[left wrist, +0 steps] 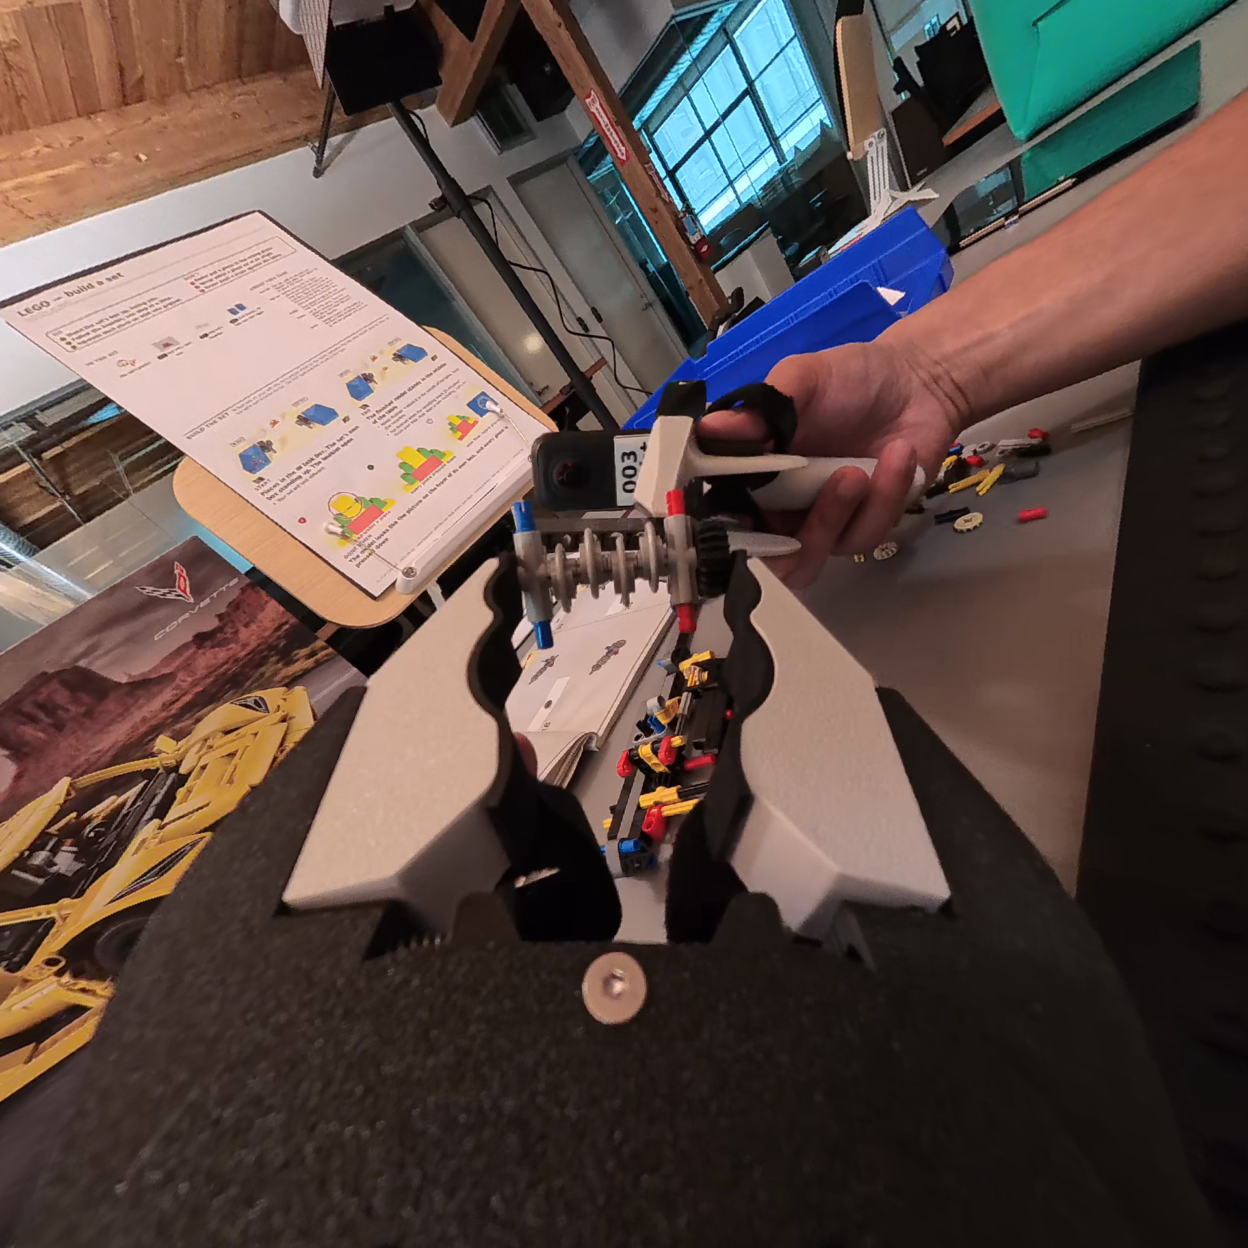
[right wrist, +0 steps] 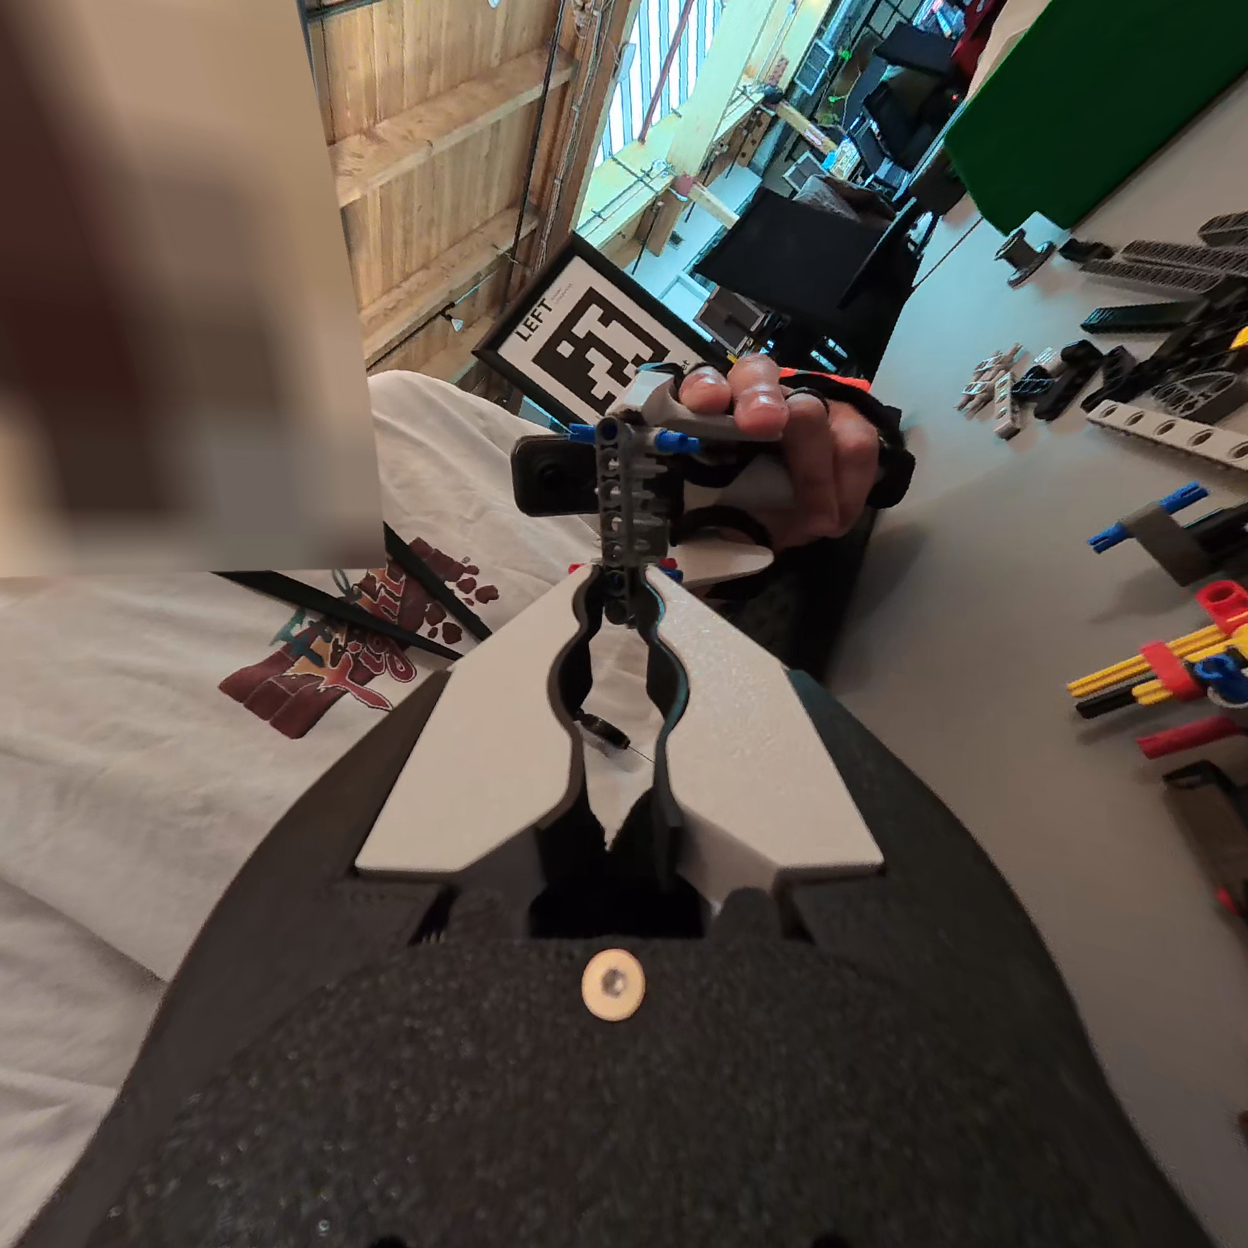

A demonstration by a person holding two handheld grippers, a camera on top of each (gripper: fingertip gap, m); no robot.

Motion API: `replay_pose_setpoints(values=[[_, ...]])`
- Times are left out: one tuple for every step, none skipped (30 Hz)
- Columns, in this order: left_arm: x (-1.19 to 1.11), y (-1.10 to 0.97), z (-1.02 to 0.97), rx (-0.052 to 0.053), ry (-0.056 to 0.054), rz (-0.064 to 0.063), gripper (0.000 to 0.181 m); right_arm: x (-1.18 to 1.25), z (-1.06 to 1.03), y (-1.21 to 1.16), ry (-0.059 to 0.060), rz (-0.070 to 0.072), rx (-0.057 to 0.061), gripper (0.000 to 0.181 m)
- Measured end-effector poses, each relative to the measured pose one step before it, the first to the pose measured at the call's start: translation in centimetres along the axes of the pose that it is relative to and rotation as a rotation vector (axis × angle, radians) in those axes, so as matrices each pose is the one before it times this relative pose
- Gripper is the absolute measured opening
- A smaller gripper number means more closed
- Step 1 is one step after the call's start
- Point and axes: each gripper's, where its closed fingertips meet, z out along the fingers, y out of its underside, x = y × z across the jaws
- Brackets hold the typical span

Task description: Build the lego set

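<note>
Both grippers met in the air above the grey table [left wrist: 945, 675] on one small Lego assembly: a grey crankshaft sub-assembly [left wrist: 601, 560] of a beam, an axle carrying several grey discs, a black gear at one end, and blue and red pins sticking out of its ends. In the left wrist view, the left gripper [left wrist: 618, 574] had its fingers set apart to about the length of the piece, their black-padded tips against its two ends. The right gripper [right wrist: 618, 581] was closed on the lower end of the same assembly, which stood up from its tips edge-on to the right wrist camera. Under the left gripper lay an open instruction booklet [left wrist: 594, 682] and, just beside it, a long black, yellow and red partly built chassis [left wrist: 675, 736]. Loose Lego pieces [left wrist: 979, 486] were scattered farther off on the table, near a blue bin [left wrist: 844, 310]. A yellow car box [left wrist: 115, 776] and an instruction sheet on a stand [left wrist: 270, 385] stood to the left.
</note>
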Motion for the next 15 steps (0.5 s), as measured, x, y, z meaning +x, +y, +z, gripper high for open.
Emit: replay_pose_setpoints(values=[[0.039,0.018,0.022,-0.0011,0.0024,-0.0008,0.059,0.026,0.020,0.088,0.0018,-0.0018,-0.0004,0.007],[-0.006,0.017,0.024,-0.0022,0.0023,-0.0036,0.059,0.017,-0.008,0.011,0.0029,-0.0014,0.0033,0.007],[-0.012,0.078,0.013,-0.0033,0.0012,-0.0018,0.060,0.035,-0.027,-0.035,0.0061,-0.0056,0.0052,0.007],[-0.002,0.076,0.015,-0.0032,0.0009,0.0013,0.060,0.102,-0.033,-0.007,0.0120,-0.0088,0.0022,0.007],[0.040,0.002,0.009,-0.0004,0.0003,0.0032,0.059,0.103,-0.001,0.047,0.0120,-0.0128,-0.0023,0.007],[0.019,-0.126,-0.020,0.0067,-0.0008,0.0036,0.059,0.000,0.016,0.064,0.0038,-0.0106,-0.0044,0.007],[-0.052,-0.174,-0.017,0.0082,-0.0061,0.0058,0.059,-0.117,0.004,-0.047,-0.0076,-0.0027,0.0034,0.007],[-0.048,-0.148,0.004,0.0052,-0.0052,0.0032,0.059,-0.072,-0.010,-0.119,-0.0113,0.0050,0.0086,0.007],[0.013,-0.103,0.015,0.0046,0.0016,-0.0060,0.059,-0.078,0.018,0.031,-0.0181,0.0099,0.0011,0.007],[0.001,-0.016,0.020,0.0017,0.0031,-0.0075,0.060,-0.042,-0.009,0.009,-0.0195,0.0147,0.0047,0.007],[-0.008,-0.022,-0.001,0.0013,0.0006,0.0003,0.060,-0.048,0.006,-0.017,-0.0203,0.0200,0.0082,0.007],[0.032,-0.076,-0.007,0.0045,0.0012,0.0022,0.059,-0.085,0.039,0.038,-0.0221,0.0183,0.0026,0.007],[0.021,-0.077,-0.018,0.0043,0.0000,-0.0006,0.060,-0.122,0.057,0.069,-0.0204,0.0115,0.0012,0.007],[0.032,-0.052,-0.021,0.0023,-0.0005,-0.0001,0.059,-0.115,0.050,0.042,-0.0173,0.0113,0.0027,0.007],[0.013,0.016,-0.003,-0.0002,-0.0009,0.0012,0.059,-0.089,0.041,0.056,-0.0144,0.0139,-0.0008,0.007]])
